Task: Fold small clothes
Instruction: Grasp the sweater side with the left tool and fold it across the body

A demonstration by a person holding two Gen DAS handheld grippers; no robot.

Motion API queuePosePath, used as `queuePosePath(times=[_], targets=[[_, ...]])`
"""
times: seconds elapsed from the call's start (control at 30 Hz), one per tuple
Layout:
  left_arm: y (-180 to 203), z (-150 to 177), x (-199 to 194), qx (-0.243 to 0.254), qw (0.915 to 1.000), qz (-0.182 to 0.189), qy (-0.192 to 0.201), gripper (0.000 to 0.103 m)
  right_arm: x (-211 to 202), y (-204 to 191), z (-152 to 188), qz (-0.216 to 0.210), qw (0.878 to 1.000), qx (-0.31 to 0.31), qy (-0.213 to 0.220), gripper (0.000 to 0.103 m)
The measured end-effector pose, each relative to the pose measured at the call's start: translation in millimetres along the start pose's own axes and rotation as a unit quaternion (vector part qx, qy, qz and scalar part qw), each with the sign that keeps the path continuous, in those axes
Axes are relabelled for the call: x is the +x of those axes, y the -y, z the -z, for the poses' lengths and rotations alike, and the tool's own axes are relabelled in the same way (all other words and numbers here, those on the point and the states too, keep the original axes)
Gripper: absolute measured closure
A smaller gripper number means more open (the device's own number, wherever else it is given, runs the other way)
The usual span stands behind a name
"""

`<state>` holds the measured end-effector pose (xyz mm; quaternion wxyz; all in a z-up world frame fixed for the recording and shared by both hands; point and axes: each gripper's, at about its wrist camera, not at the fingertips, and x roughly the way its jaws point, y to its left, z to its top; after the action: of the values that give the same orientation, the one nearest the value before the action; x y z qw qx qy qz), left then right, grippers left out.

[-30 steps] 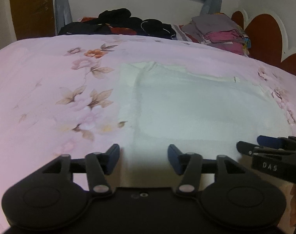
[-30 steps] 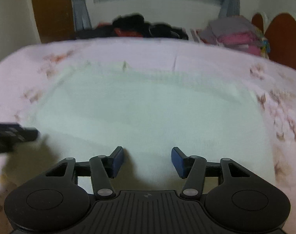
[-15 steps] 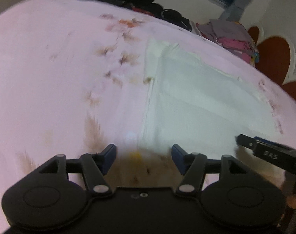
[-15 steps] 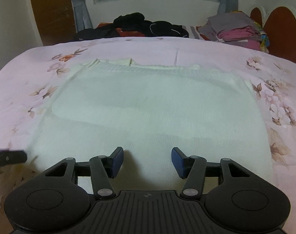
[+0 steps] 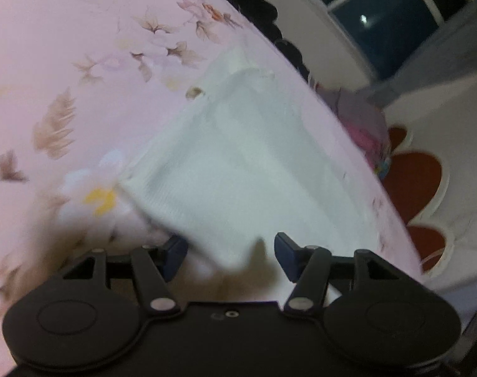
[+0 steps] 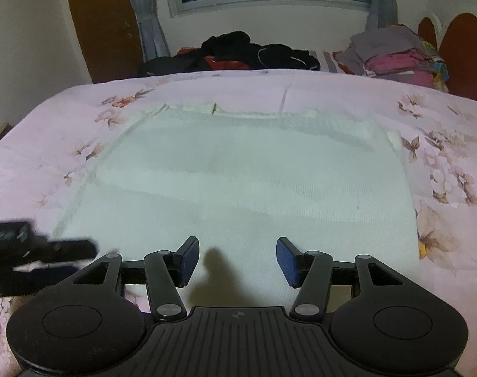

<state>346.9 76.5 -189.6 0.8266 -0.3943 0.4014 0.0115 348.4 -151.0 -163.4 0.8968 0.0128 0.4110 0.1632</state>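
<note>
Beyond the white garment point(image 6: 238, 182), dark clothes point(image 6: 238, 51), folded pile point(image 6: 392, 56); both grippers' fingers point(image 6: 188, 259) released.

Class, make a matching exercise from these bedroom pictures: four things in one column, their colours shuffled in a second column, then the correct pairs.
Things
1. garment spread on the bed
2. bedsheet
3. heap of clothes by the window
4. pads on the right gripper fingers

Colours
A. black
B. blue
C. white
D. pink with flowers

Pairs: 1-C, 2-D, 3-A, 4-B
</note>
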Motion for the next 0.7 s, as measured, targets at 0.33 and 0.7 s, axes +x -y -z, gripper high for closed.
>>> queuePosePath(times=[0.33,0.7], targets=[[-17,-31,41,-0.076,0.9938,0.063,0.052,0.072,41,-6,-38,0.040,0.999,-0.008,0.021,0.049],[4,-26,26,-0.014,0.9937,0.038,0.104,0.094,70,-6,-25,0.052,0.998,-0.043,-0.005,0.049]])
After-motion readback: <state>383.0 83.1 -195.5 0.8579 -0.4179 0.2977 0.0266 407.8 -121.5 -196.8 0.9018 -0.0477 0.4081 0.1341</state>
